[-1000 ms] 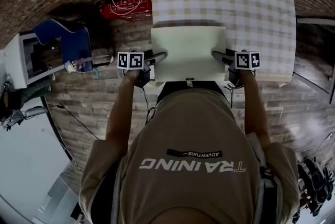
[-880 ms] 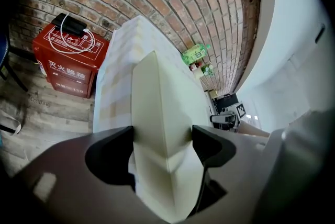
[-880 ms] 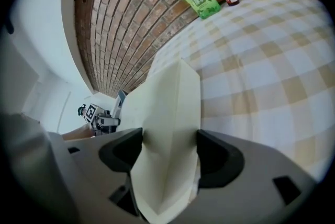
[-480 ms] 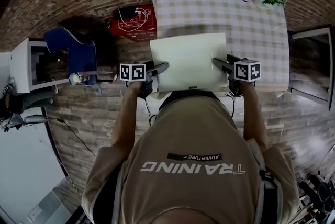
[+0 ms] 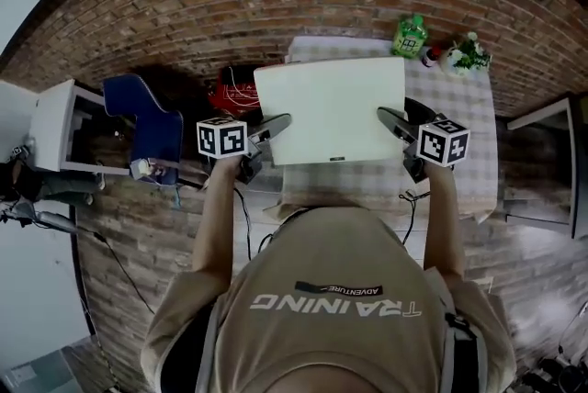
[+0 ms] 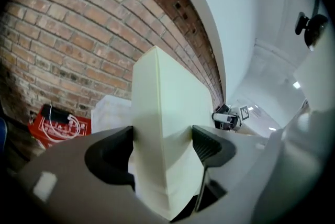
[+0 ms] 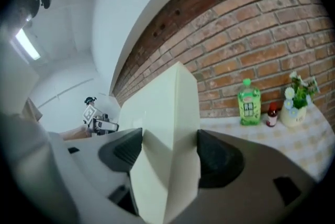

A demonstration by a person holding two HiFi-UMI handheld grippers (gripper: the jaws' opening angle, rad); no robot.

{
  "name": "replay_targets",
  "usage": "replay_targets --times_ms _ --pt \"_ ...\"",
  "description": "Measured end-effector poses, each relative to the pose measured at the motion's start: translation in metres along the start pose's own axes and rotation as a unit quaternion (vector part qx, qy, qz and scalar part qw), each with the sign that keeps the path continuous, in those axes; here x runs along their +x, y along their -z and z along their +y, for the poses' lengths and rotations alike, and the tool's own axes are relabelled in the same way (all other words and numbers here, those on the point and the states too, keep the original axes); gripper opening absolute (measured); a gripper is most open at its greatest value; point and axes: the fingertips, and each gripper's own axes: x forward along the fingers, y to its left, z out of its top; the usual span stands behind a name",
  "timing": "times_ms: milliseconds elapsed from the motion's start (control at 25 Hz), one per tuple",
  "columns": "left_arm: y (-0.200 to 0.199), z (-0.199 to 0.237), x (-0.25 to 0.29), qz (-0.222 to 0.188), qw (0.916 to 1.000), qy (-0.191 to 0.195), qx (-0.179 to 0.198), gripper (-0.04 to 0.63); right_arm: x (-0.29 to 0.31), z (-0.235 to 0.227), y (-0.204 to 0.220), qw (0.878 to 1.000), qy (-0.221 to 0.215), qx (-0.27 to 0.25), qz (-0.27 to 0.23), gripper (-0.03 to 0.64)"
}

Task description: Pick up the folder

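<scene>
a: head view?
b: the cream folder (image 5: 331, 109) was held over the checked table (image 5: 478, 120), with the left gripper (image 5: 272, 125) at its left edge and the right gripper (image 5: 390, 117) at its right edge.
a: left gripper view?
b: both jaws were clamped on the folder's edge.
a: right gripper view?
b: the jaws pinched the folder likewise; a green bottle (image 7: 249, 102) stood on the table.

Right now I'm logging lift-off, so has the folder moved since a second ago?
Yes. The folder has left the checked table's near edge, moving toward the green bottle; cloth now shows below it.
</scene>
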Motion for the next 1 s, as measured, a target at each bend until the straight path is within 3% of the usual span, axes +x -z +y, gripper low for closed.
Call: replay_targets --times_ms 200,440,760,1000 --pt "-0.074 -0.024 -0.012 -0.042 0.9962 -0.006 0.076 0.336 -0.004 0.008 -0.066 0.997 -0.008 -0.05 -0.053 0.293" --pt "-0.136 -0.049 -0.03 -0.09 0.9881 -0.003 0.125 0.336 -0.016 0.024 -0.127 0.992 -0.014 -0.086 -0.096 0.293" --pt "-0.216 -0.092 -0.069 -0.154 0.9657 -0.012 0.209 0.337 -0.035 0.057 -0.212 0.975 -0.023 -0.163 -0.151 0.293" --pt "-0.253 -0.121 -0.092 -0.194 0.95 -0.011 0.245 0.337 -0.053 0.079 -0.255 0.963 -0.022 -0.197 -0.181 0.293"
